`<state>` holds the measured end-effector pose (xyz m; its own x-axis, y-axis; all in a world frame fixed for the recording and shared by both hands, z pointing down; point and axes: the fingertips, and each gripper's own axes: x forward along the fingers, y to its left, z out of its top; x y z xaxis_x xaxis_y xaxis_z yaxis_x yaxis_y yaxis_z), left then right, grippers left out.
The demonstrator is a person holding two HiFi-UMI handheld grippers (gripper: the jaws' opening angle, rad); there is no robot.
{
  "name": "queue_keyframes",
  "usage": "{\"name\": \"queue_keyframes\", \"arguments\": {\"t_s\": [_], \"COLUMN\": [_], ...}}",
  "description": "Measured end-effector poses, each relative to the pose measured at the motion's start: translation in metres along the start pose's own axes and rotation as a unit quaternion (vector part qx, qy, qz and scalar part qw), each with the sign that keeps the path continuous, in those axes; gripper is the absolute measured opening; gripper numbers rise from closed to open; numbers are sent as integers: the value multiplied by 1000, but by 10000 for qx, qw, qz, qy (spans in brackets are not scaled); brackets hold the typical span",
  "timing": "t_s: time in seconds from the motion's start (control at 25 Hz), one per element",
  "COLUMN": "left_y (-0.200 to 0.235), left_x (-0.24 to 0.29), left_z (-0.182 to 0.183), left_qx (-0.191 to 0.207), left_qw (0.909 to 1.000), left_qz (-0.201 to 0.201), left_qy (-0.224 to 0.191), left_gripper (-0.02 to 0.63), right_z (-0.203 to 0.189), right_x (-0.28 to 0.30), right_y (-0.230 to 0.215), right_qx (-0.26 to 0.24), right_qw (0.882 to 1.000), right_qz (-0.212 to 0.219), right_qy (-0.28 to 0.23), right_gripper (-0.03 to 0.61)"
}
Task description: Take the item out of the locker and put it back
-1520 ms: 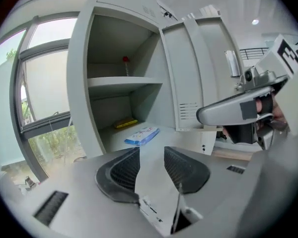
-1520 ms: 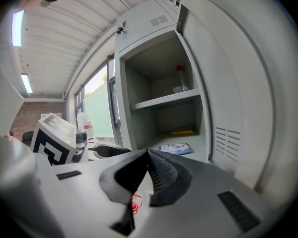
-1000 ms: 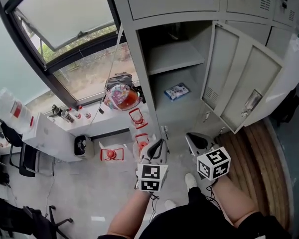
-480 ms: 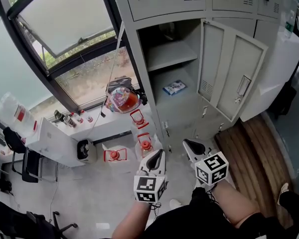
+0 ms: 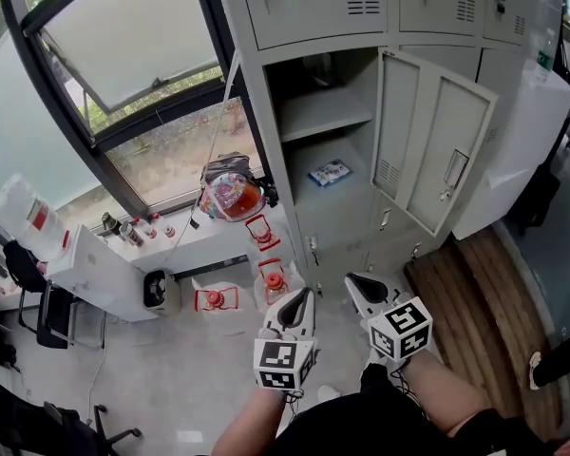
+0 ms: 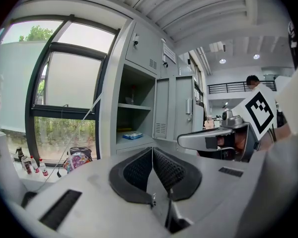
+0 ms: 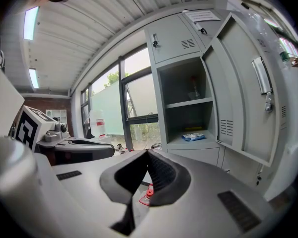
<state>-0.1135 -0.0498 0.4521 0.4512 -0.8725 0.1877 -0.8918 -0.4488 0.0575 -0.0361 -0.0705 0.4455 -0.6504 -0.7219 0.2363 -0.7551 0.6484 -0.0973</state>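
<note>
Left gripper (image 5: 301, 296): ribbed black pads pressed together, nothing between. Right gripper (image 5: 355, 281): pads likewise meeting, empty. Flat blue-white packet (image 5: 329, 172) well ahead of both, lying on lower shelf (image 5: 353, 200) of grey sheet-metal locker (image 5: 266, 131); vented door (image 5: 437, 150) swung open.

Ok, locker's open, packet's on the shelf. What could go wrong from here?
Both the left gripper and right gripper are shut; reaching in like that would likely shove the blue packet deeper.
The packet lies flat on the shelf, so a pinch may slip.
The open door stands right of the shelf; the right gripper could knock it.
</note>
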Motion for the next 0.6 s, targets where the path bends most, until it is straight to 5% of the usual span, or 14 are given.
{"name": "queue_keyframes", "arguments": {"t_s": [0.6], "left_y": [-9], "left_x": [-4], "left_z": [0], "left_qx": [0], "left_qw": [10000], "left_qz": [-10], "left_qy": [-3], "left_gripper": [20], "right_z": [-1], "right_x": [-10], "right_y": [2], "right_qx": [26], "right_qw": [10000], "right_qz": [-16], "right_qy": [-49], "right_gripper": [52]}}
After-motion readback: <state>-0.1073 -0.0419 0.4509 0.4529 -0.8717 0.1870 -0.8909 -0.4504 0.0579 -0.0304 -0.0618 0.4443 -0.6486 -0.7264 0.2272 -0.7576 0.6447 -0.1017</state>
